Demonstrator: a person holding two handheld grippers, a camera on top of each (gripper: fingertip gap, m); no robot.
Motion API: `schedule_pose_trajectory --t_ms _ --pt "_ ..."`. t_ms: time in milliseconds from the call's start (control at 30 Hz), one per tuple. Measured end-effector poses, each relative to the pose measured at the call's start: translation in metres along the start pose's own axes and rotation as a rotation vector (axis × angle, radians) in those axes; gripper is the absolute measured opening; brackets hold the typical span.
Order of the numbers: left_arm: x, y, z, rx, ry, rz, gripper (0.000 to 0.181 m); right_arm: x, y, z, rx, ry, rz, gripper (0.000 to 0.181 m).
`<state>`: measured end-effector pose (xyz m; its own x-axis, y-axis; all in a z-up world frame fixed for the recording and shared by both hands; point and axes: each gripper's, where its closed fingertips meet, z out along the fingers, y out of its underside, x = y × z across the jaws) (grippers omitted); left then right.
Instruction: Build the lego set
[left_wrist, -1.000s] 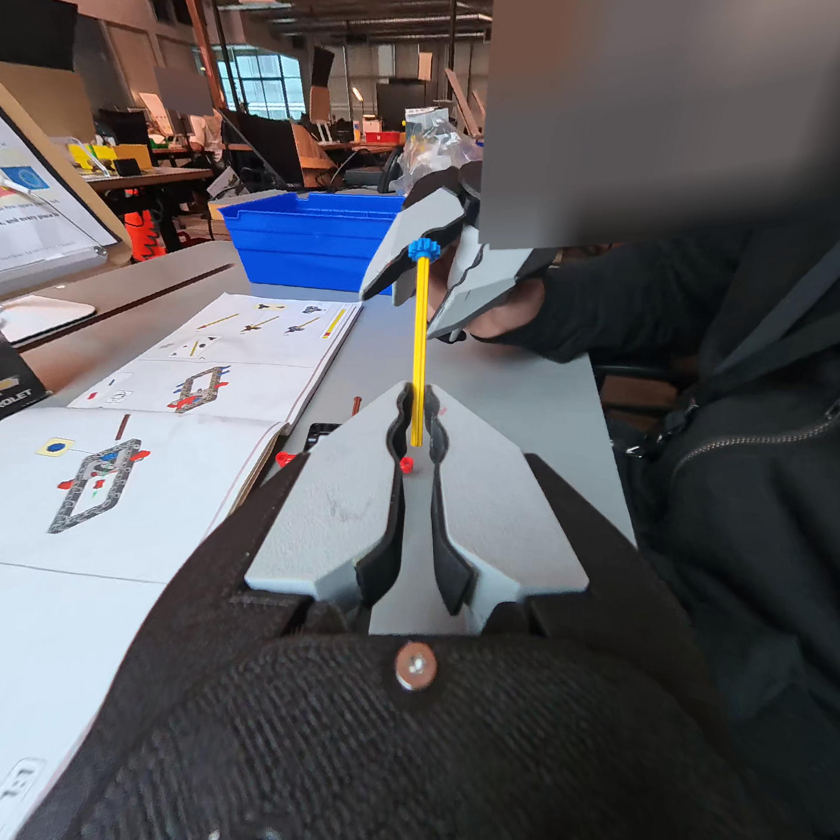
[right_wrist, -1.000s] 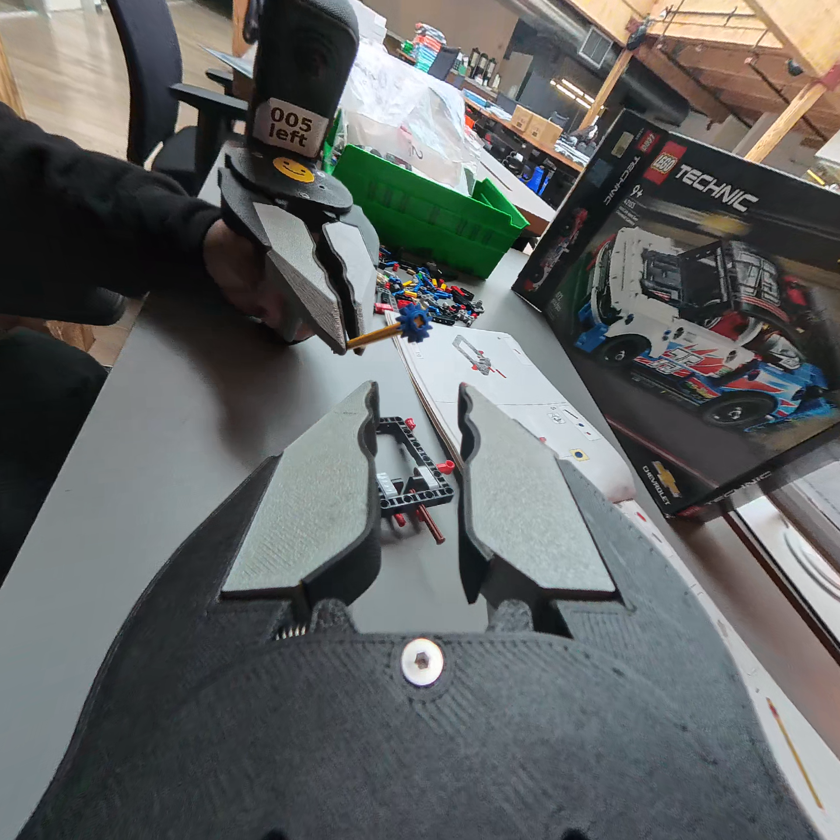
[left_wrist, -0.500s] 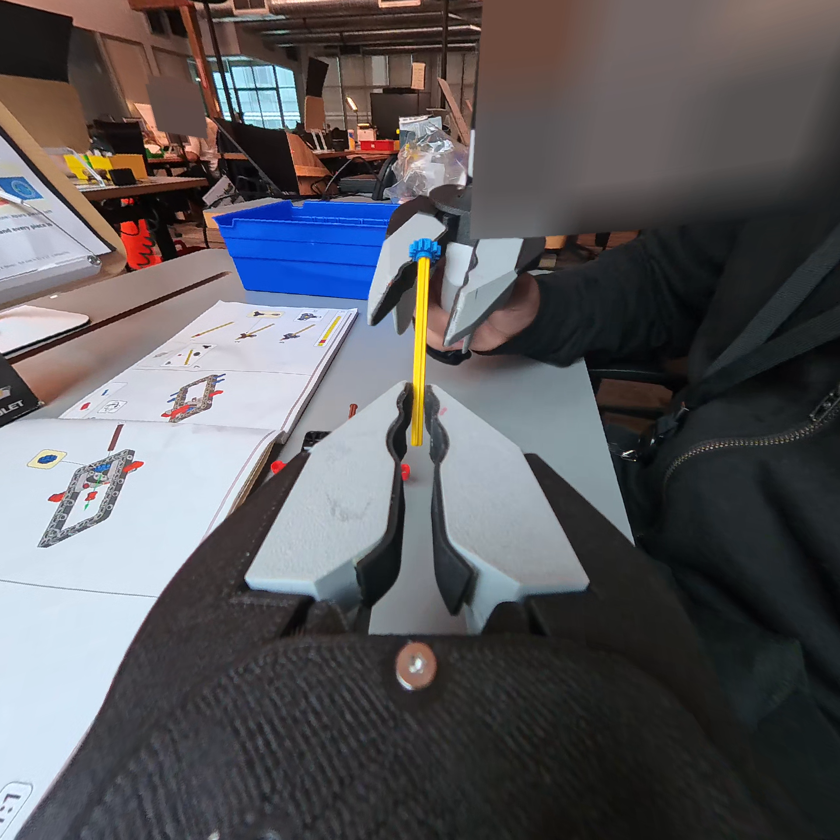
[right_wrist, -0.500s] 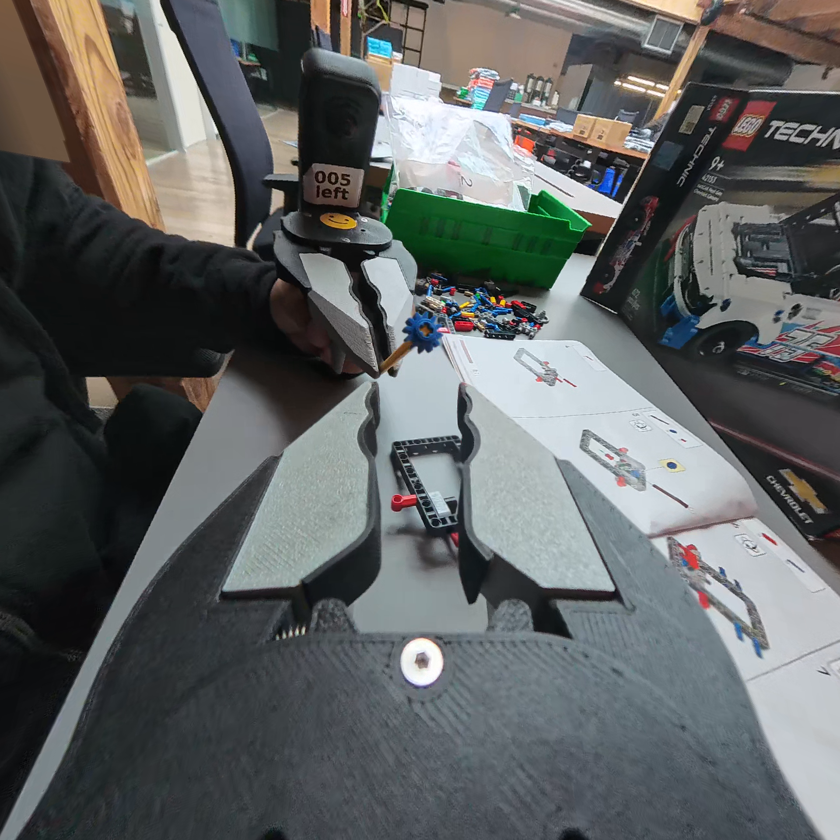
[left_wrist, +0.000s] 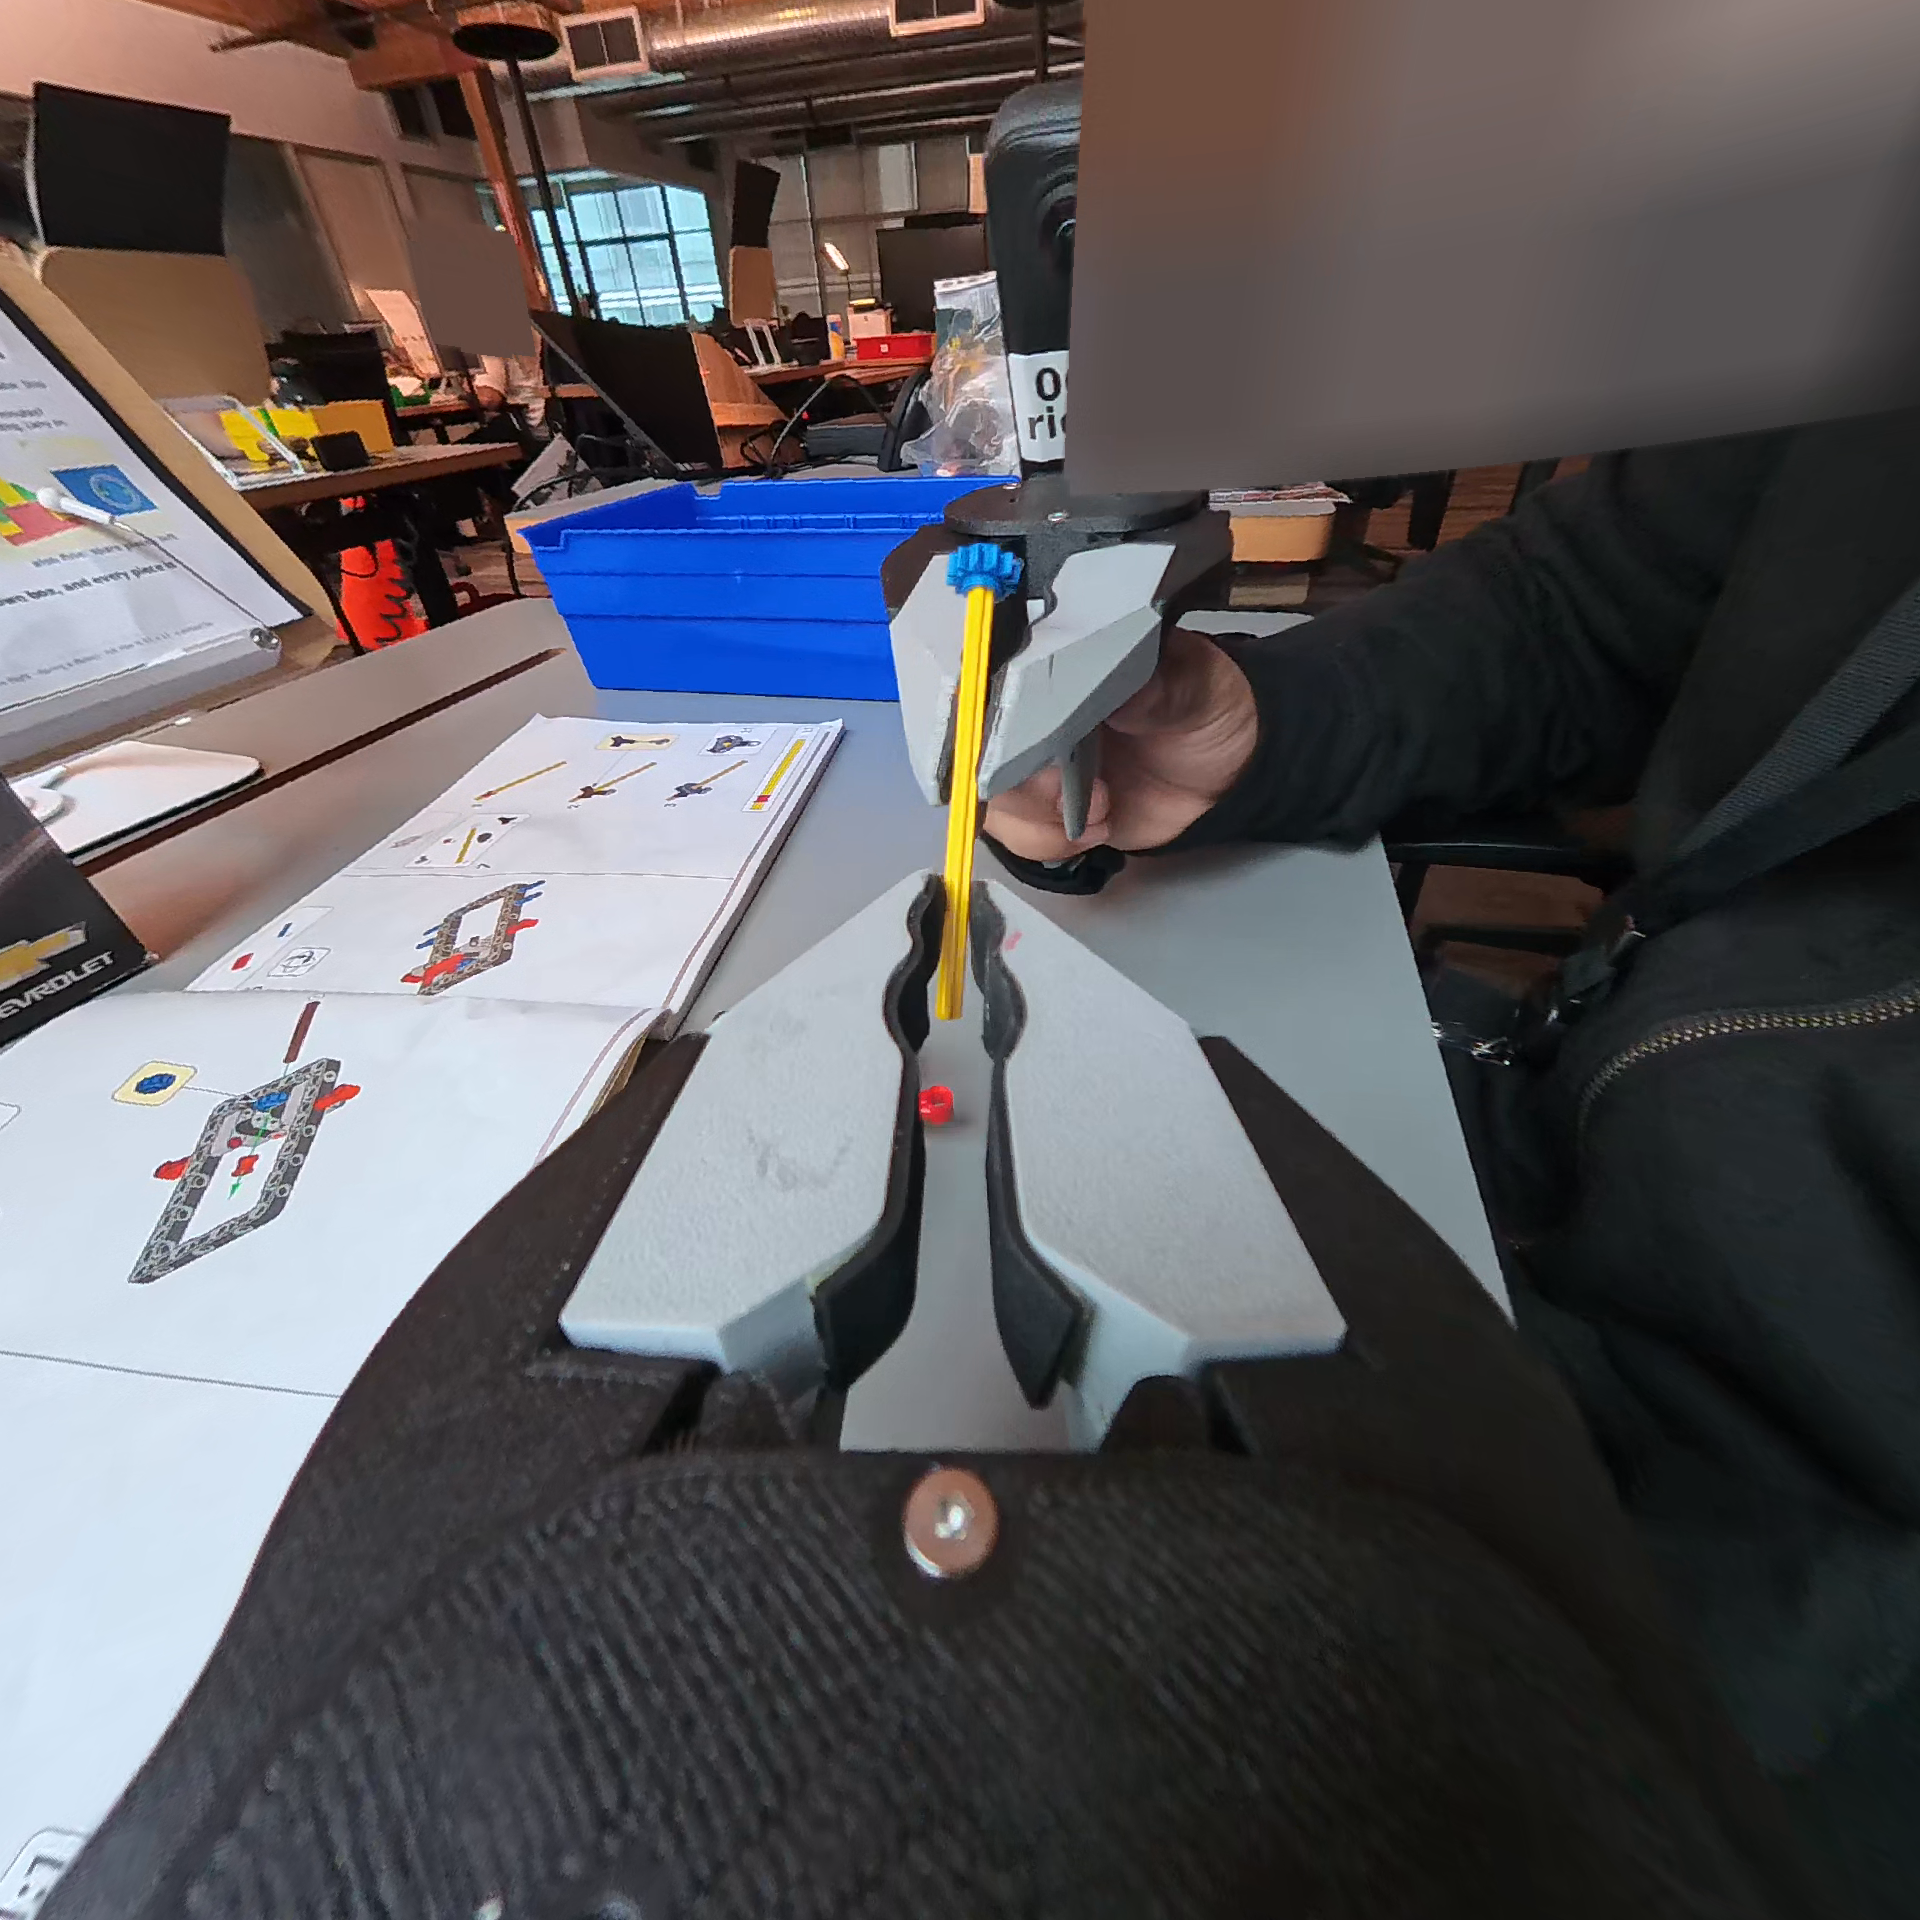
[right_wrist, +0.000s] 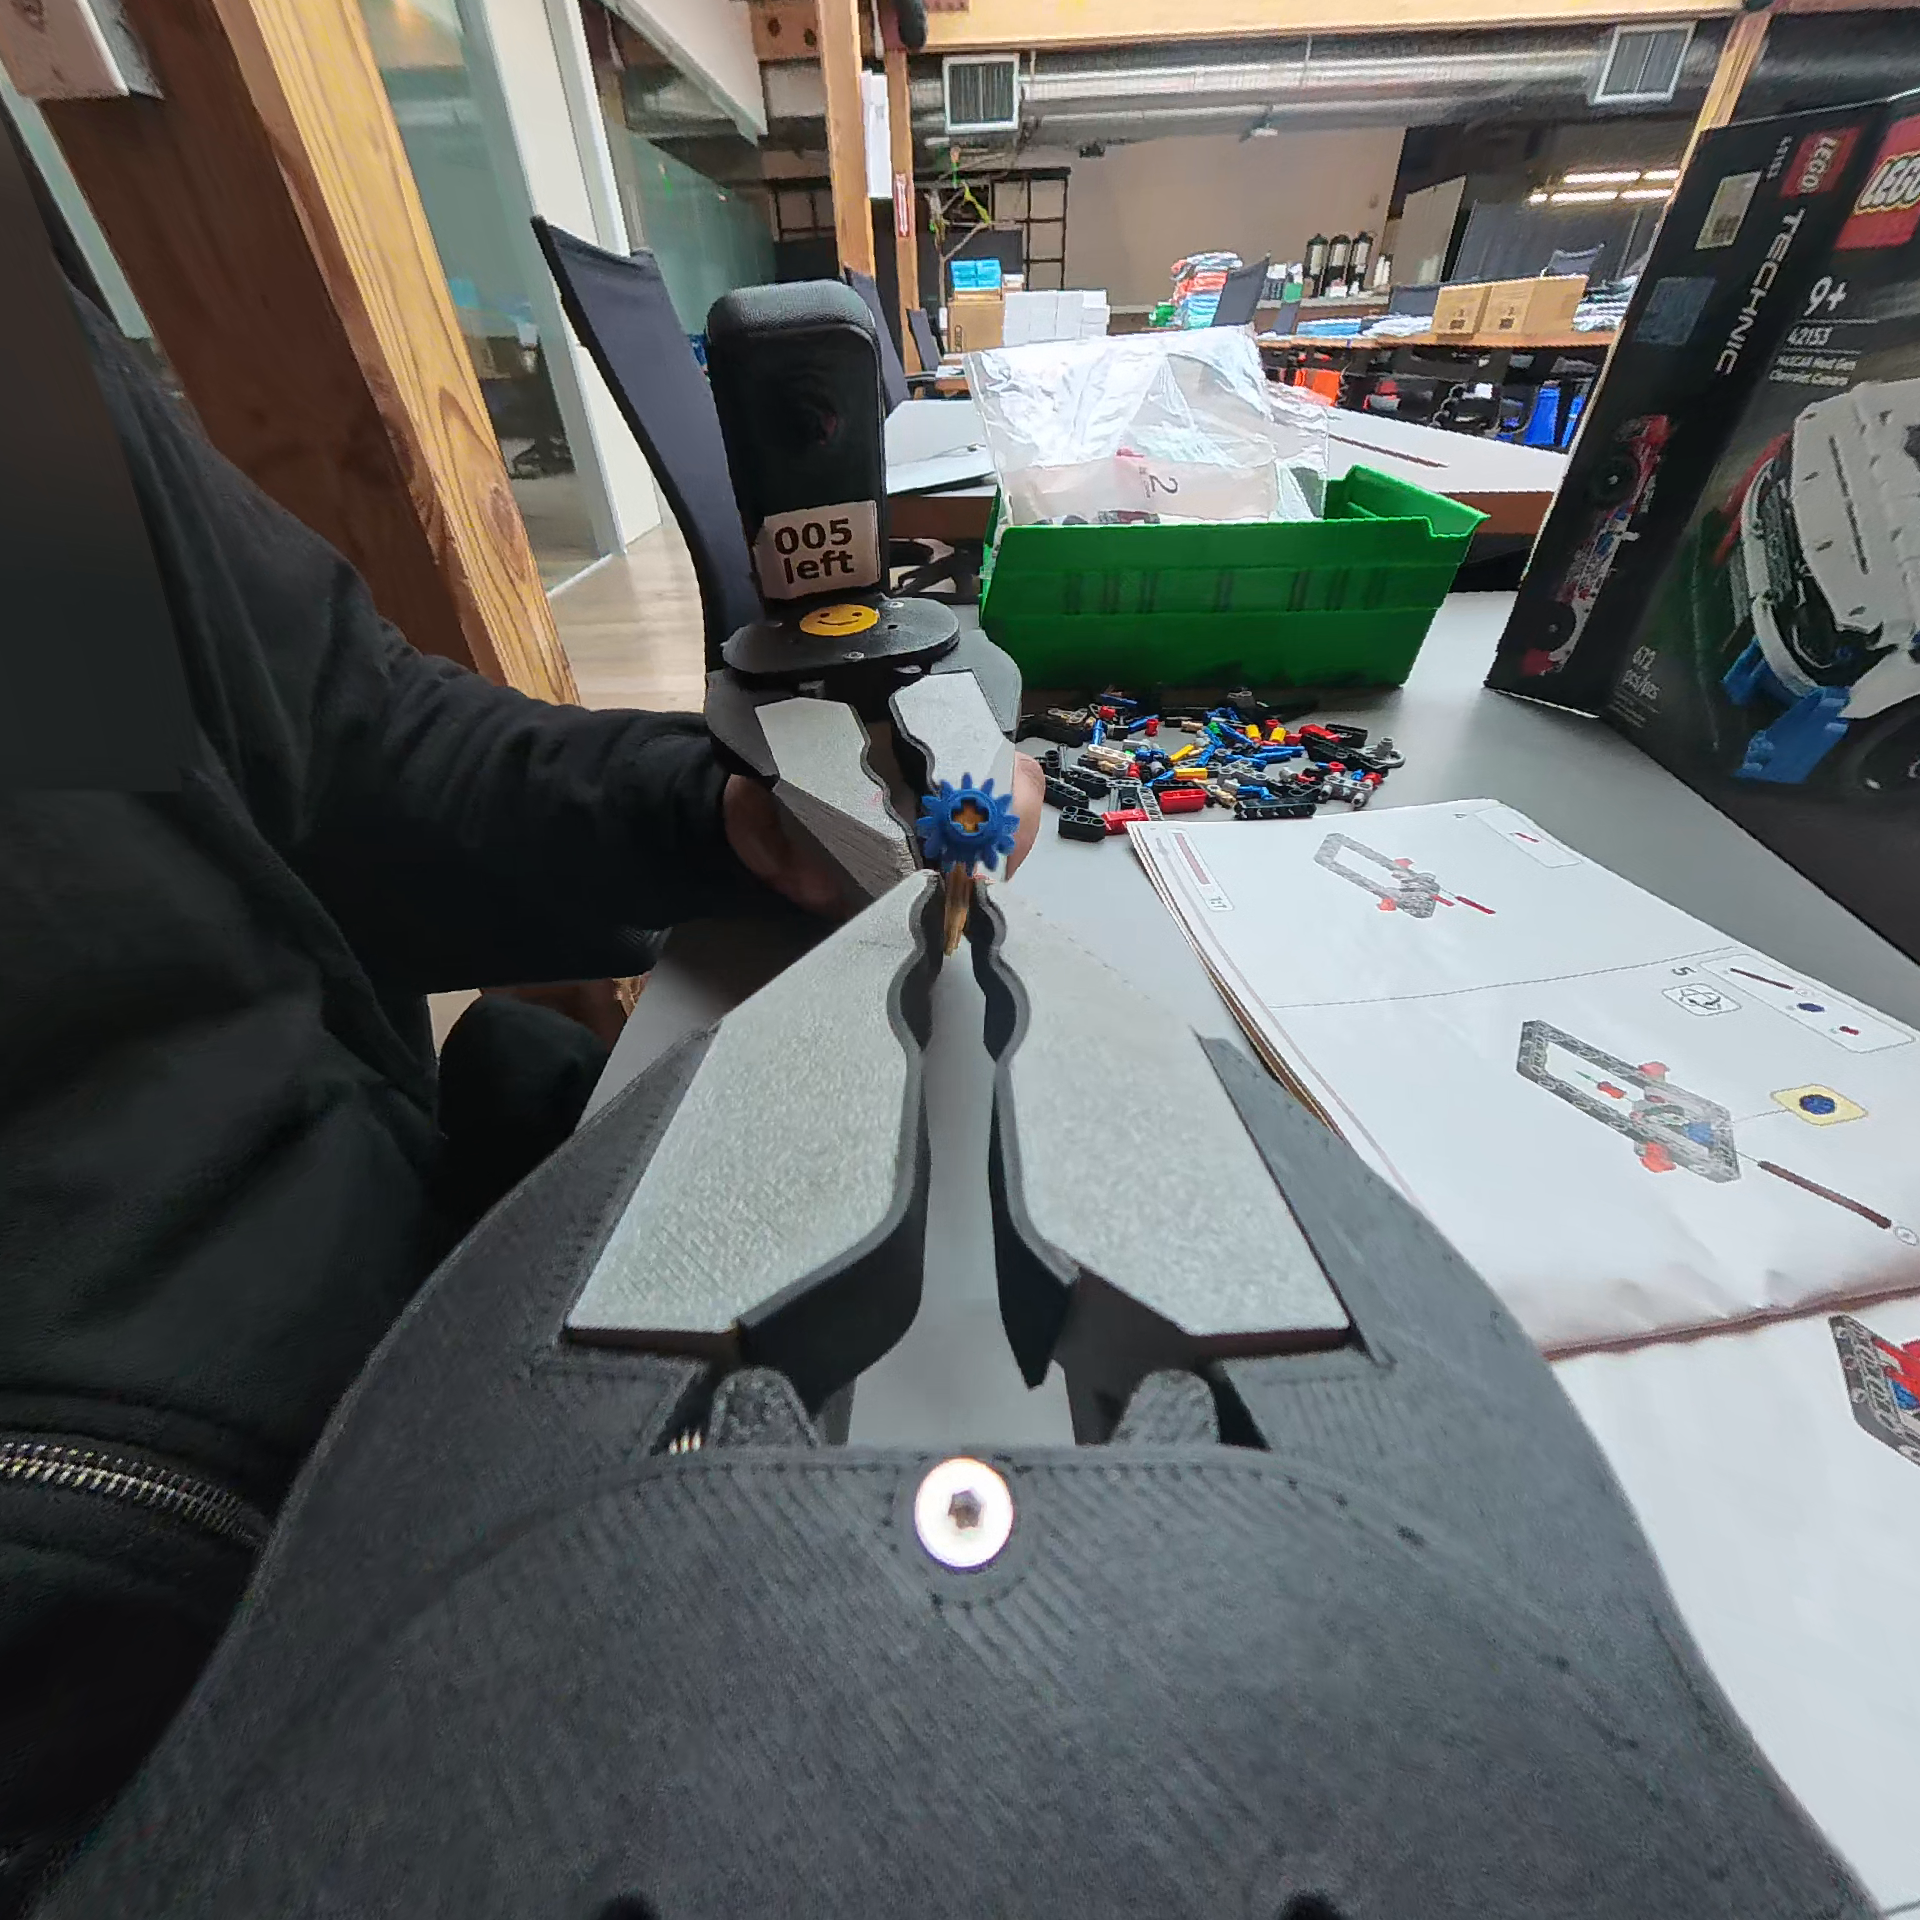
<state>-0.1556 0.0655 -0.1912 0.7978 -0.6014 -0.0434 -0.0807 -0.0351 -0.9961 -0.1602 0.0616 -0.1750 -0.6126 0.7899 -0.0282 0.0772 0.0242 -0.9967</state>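
Our left tool (left_wrist: 958, 914) pinches the lower end of the yellow axle (left_wrist: 961, 800), its fingers nearly together. The blue gear (right_wrist: 966, 826) sits on the axle's far end, and our right tool (right_wrist: 951, 909) has its tips closed narrowly about the axle just behind that gear. Below, a small red piece (left_wrist: 935, 1103) lies on the grey table (left_wrist: 1247, 987). The open instruction booklet (right_wrist: 1507, 1039) lies beside us, loose Lego pieces (right_wrist: 1195, 764) and a green bin (right_wrist: 1216, 608) beyond it.

- A blue bin (left_wrist: 727, 582) is sitting at the far end of the grey table (left_wrist: 1226, 935).
- A green bin (right_wrist: 1216, 603) is holding a clear plastic bag (right_wrist: 1132, 426).
- A dark chair (right_wrist: 634, 416) is standing behind.
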Motion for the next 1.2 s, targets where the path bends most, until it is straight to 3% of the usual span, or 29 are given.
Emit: schedule_pose_trajectory --t_ms 400,567,667,833,1100,1200 --pt "0.002 -0.004 0.004 0.025 0.013 -0.030 0.008 0.001 0.002 -0.004 0.008 -0.026 -0.038 0.001" --pt "0.004 -0.009 0.006 0.058 0.053 -0.082 0.000 -0.003 0.005 -0.003 0.012 -0.048 -0.083 0.001" --pt "0.003 -0.009 0.006 0.058 0.062 -0.108 0.006 -0.005 0.003 -0.004 0.019 -0.052 -0.099 0.001" --pt "0.004 -0.005 0.008 0.028 0.092 -0.130 0.013 -0.008 -0.001 -0.005 0.040 -0.056 -0.130 0.001" --pt "0.009 0.002 0.010 -0.029 0.098 -0.067 0.003 -0.005 0.005 -0.005 0.007 -0.082 -0.053 0.001" --pt "-0.001 0.014 0.006 -0.115 0.052 -0.050 0.002 0.008 0.024 -0.009 -0.101 -0.059 -0.019 0.021"
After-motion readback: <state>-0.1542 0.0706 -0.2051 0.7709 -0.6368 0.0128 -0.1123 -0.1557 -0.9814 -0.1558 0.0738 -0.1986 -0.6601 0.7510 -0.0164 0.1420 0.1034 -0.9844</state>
